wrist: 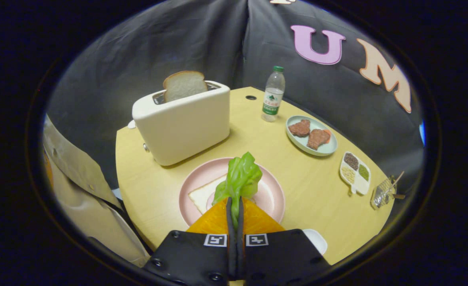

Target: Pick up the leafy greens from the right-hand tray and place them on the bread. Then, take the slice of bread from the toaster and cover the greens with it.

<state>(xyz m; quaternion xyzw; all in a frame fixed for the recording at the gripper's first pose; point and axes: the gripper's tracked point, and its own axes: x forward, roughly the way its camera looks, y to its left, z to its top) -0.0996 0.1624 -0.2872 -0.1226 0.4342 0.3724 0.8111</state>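
My gripper (pixel 235 202) is shut on the leafy greens (pixel 239 178), which stick up from between the fingertips. They hang over a pink plate (pixel 271 194) that carries a slice of bread (pixel 202 194), partly hidden behind the fingers. Beyond the plate stands a white toaster (pixel 182 125) with a second slice of bread (pixel 184 84) standing up out of its slot.
A water bottle (pixel 273 94) stands behind the plate to the right. Further right lie a pale blue plate with two meat patties (pixel 312 136), a small divided dish of grains (pixel 355 172) and a clear rack (pixel 383 192). A person's beige sleeve (pixel 78 186) is left of the table.
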